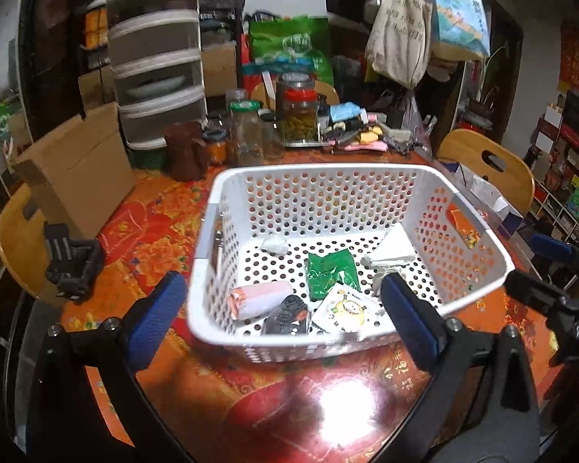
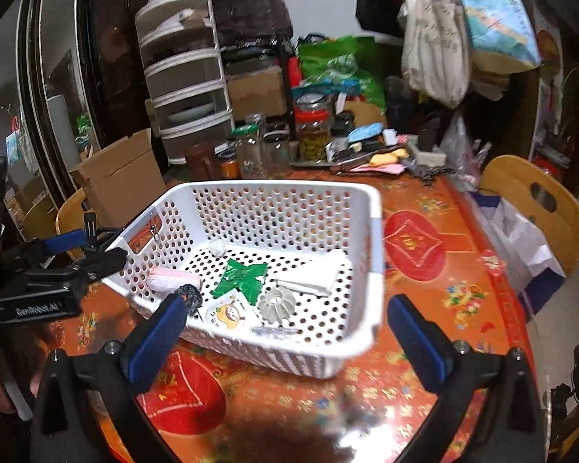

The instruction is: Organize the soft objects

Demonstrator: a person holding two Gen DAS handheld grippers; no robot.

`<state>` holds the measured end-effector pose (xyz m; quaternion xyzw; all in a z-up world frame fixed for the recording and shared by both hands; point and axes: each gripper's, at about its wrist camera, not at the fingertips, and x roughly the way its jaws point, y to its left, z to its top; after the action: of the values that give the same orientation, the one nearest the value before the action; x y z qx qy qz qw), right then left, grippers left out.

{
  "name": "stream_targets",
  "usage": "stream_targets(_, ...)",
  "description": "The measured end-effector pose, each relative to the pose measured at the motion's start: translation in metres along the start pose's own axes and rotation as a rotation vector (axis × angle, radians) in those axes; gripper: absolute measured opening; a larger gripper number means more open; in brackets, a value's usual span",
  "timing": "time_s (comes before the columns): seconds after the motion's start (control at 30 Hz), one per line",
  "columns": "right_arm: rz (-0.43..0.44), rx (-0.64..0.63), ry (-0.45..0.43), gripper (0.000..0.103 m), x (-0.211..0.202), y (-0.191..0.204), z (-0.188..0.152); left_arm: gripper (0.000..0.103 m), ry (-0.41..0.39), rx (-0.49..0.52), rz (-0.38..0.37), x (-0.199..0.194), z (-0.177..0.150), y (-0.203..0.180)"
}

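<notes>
A white perforated basket (image 1: pixel 366 173) (image 2: pixel 370 208) stands on the red floral table. Inside lie a pink rolled cloth (image 1: pixel 258 299) (image 2: pixel 173 279), a green pouch (image 1: pixel 332 274) (image 2: pixel 243 276), a white cartoon packet (image 1: pixel 345 310) (image 2: pixel 229 312), a black knitted item (image 1: pixel 287 314) (image 2: pixel 189 295), a folded white cloth (image 1: pixel 390 249) (image 2: pixel 316 274), a small white wad (image 1: pixel 275 245) (image 2: pixel 217 247) and a grey ribbed piece (image 2: pixel 277 306). My left gripper (image 1: pixel 285 320) is open and empty at the basket's near wall. My right gripper (image 2: pixel 289 332) is open and empty, just short of the basket.
Glass jars (image 1: pixel 299 115) (image 2: pixel 312 135), clutter and a tiered rack (image 1: pixel 158 58) line the table's far side. A cardboard box (image 1: pixel 77 169) (image 2: pixel 123 177) stands left. Wooden chairs (image 1: pixel 486 166) (image 2: pixel 536 200) flank the table. The other gripper shows at the frame edge (image 1: pixel 552 293) (image 2: pixel 58 270).
</notes>
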<state>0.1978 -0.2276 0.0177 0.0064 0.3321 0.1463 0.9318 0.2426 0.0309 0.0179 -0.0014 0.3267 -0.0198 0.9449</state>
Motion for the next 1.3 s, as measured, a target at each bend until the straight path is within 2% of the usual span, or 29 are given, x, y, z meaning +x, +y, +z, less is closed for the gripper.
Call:
stream_targets(0.13, -0.003, 0.013, -0.035, 0.103, -0.024, -0.003, -0.018, 0.103, -0.061, 0.0, 0.026, -0.029, -0.015, 0.003)
stream_targets(0.33, -0.011, 0.003, -0.053, 0.103, -0.054, 0.008, -0.047, 0.103, -0.077, -0.019, -0.048, -0.063, -0.04, 0.003)
stream_targets(0.57, -0.008, -0.003, -0.069, 0.103, -0.099, 0.035, -0.083, 0.103, -0.121, 0.015, -0.021, -0.117, -0.076, -0.005)
stream_targets(0.77, -0.018, -0.037, -0.114, 0.103, -0.138, 0.054, -0.099, 0.103, -0.136, 0.028, 0.018, -0.164, -0.103, -0.001)
stream_targets(0.93, -0.003, -0.053, -0.122, 0.103, -0.145, 0.066, -0.098, 0.103, -0.114, 0.042, 0.049, -0.176, -0.115, -0.008)
stream_targets(1.3, 0.007, -0.039, -0.072, 0.103, -0.128, 0.064, -0.099, 0.103, -0.079, 0.045, 0.023, -0.164, -0.112, -0.016)
